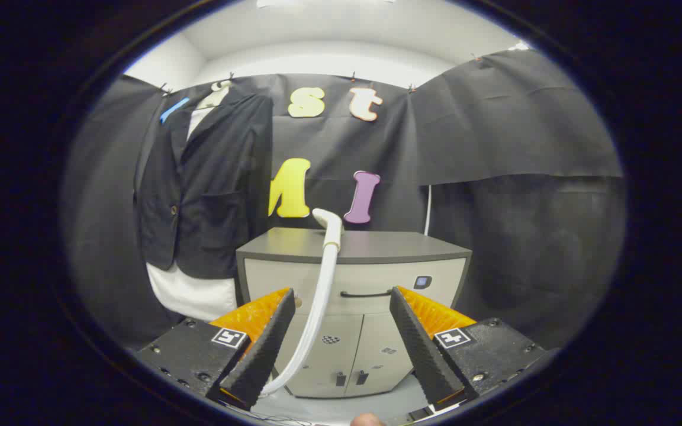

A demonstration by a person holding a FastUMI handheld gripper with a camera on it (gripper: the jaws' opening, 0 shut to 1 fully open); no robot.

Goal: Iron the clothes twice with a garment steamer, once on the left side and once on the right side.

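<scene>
Gripper view — steamer head (328, 222) beyond wide-apart jaws, hose (317, 307) between them

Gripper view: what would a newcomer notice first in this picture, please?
First the white steamer wand, rising between the open fingers of the gripper up to the top of the grey cabinet. Next the dark jacket, hanging over a white shirt on the wall beside the cabinet.

Bright overhead light, fisheye-warped edges
</scene>
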